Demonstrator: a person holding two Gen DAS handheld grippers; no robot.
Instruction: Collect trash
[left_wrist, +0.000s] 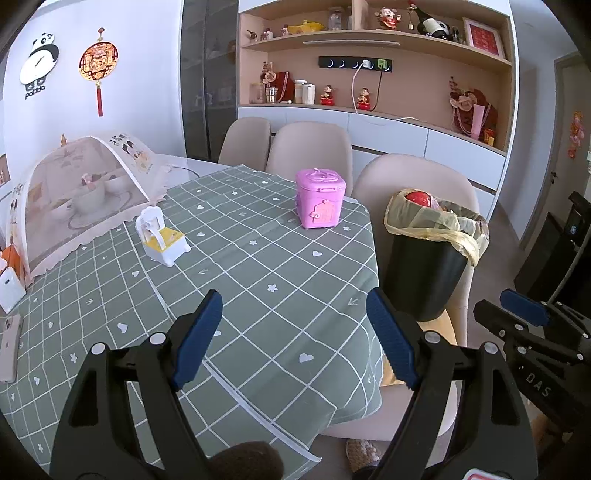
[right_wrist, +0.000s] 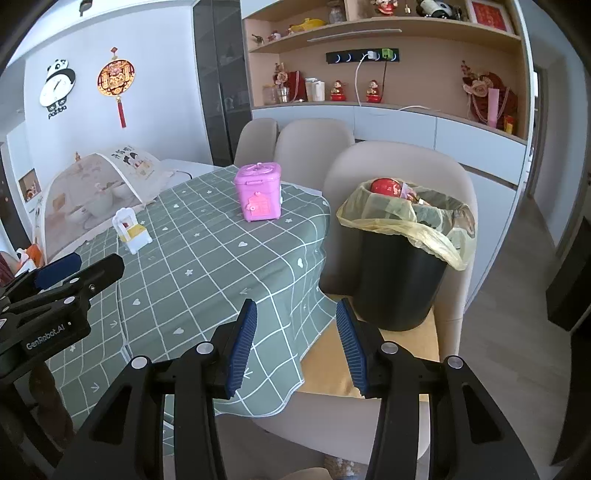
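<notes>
A black trash bin (left_wrist: 424, 273) (right_wrist: 399, 277) with a yellow liner stands on a chair seat at the table's right edge; red and other trash shows inside it. My left gripper (left_wrist: 295, 332) is open and empty above the green checked tablecloth (left_wrist: 240, 280). My right gripper (right_wrist: 297, 345) is open and empty over the table corner and the chair seat, just left of the bin. The right gripper also shows in the left wrist view (left_wrist: 524, 314); the left one shows in the right wrist view (right_wrist: 59, 273).
A pink toy bin (left_wrist: 320, 199) (right_wrist: 259, 197) and a white-and-yellow toy (left_wrist: 160, 236) (right_wrist: 130, 229) stand on the table. A mesh food cover (left_wrist: 74, 195) sits at the far left, a phone (left_wrist: 9, 347) at the left edge. Beige chairs (left_wrist: 310, 147) line the far side.
</notes>
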